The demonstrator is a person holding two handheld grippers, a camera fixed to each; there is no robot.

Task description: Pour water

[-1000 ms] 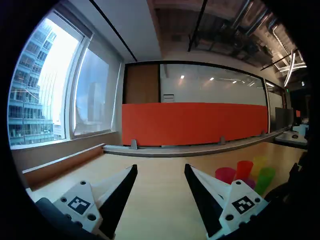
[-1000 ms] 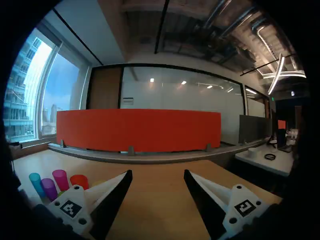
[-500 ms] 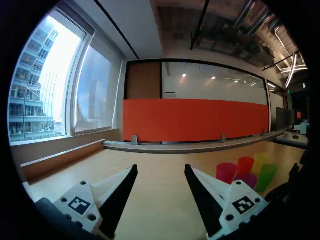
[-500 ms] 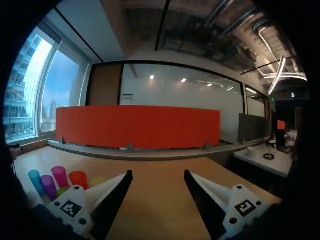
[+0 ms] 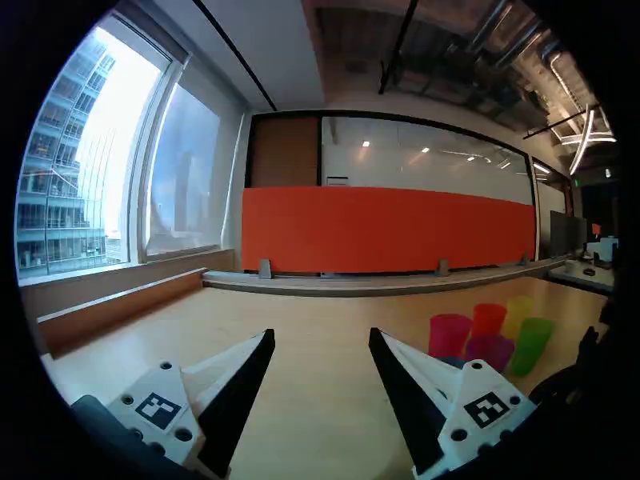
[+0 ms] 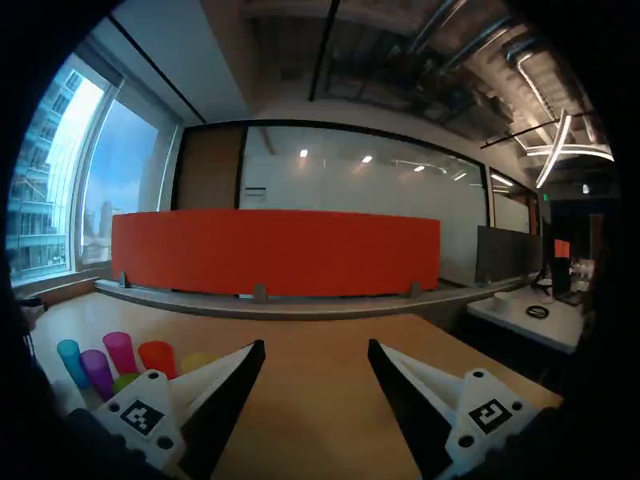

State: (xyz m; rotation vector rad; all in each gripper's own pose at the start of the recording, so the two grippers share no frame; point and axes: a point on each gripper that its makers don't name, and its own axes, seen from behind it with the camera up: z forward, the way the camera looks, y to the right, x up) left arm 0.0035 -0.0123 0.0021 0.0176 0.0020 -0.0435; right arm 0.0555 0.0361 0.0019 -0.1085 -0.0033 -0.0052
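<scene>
Fingers (image 5: 232, 392) of the left gripper (image 5: 320, 332) stand spread apart with nothing between them, the tips poised over the bare wooden bench (image 5: 320, 308). Those of the right gripper (image 6: 315, 344) are likewise parted and empty above the bench.

In the left gripper view, a tight group of plastic cups stands upright on the bench, to the right of the right-hand finger, which hides part of the group's near side. The pink cup (image 5: 448, 332) is nearest the finger. The orange cup (image 5: 488, 318) and yellow cup (image 5: 518, 310) stand farther back. The green cup (image 5: 532, 344) is at the far right, and the purple cup (image 5: 492, 350) sits in the middle.

In the right gripper view, the group lies at lower left, beside and partly behind the left-hand finger. A blue cup (image 6: 70, 362) marks its left end, followed by purple, pink, orange and yellow, with green low in front. Neither gripper touches any cup. Whether the cups hold water cannot be told.

An orange partition panel (image 5: 384, 228) runs along the far edge of the bench, with a glass wall (image 5: 416, 156) behind it. Tall windows (image 5: 80, 176) at the left show buildings outside. Exposed pipes (image 6: 448, 48) cross the ceiling. In the right gripper view, a white desk (image 6: 520, 320) carrying small items stands to the right of the bench.
</scene>
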